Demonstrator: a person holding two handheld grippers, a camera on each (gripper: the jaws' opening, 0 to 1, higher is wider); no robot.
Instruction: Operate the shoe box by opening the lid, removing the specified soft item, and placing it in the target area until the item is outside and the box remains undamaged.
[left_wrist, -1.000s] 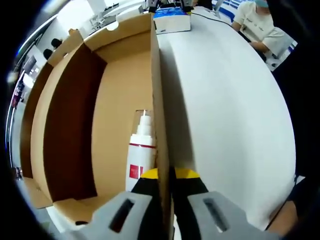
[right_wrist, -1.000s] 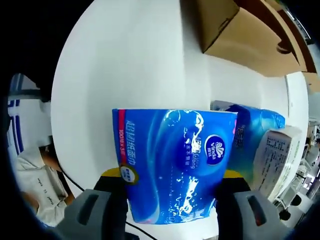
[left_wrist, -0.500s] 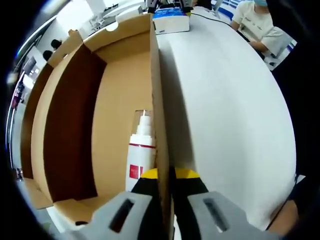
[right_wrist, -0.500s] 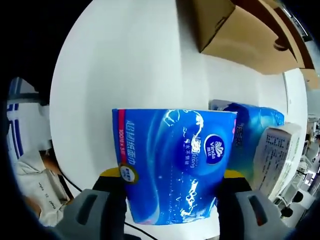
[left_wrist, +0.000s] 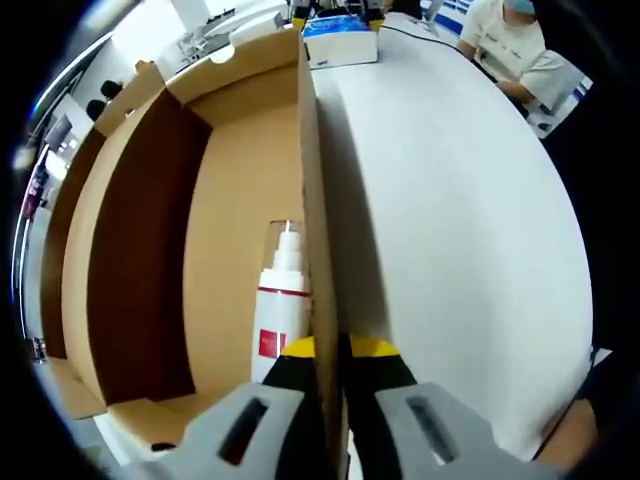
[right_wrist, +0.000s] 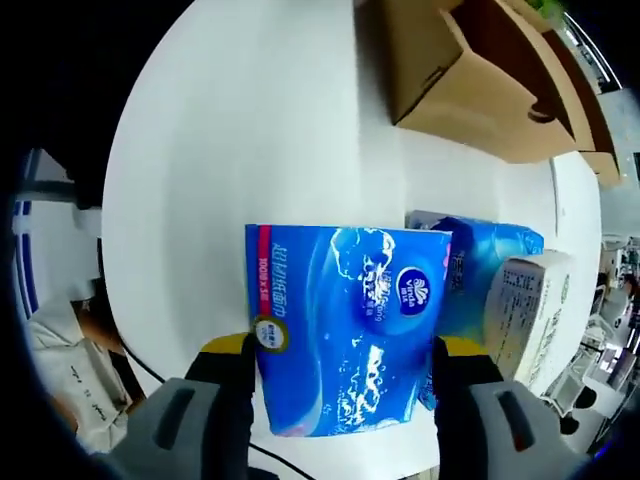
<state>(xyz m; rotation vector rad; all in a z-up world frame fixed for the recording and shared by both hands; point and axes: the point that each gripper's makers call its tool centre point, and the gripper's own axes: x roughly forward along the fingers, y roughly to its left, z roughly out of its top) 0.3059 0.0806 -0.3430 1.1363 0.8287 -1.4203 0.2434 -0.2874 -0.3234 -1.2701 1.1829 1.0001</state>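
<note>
The open brown shoe box (left_wrist: 240, 170) fills the left half of the left gripper view. A white bottle with a red label (left_wrist: 280, 300) lies inside it against the near wall. My left gripper (left_wrist: 328, 352) is shut on that wall's upper edge. In the right gripper view a blue soft tissue pack (right_wrist: 345, 300) rests on the white table (right_wrist: 250, 130). My right gripper (right_wrist: 345, 350) stands open around it, with yellow pads showing just outside the pack's two sides. The shoe box (right_wrist: 450, 90) lies beyond the pack.
A second blue tissue pack (right_wrist: 480, 280) and a white carton (right_wrist: 525, 310) sit close on the right of the first pack. A blue and white box (left_wrist: 340, 40) lies at the table's far end. A seated person (left_wrist: 510, 40) is past the table's edge.
In the right gripper view the camera has drawn back from the table. The blue pack stayed with its neighbours and looks smaller between the jaws. The left gripper view is unchanged.
</note>
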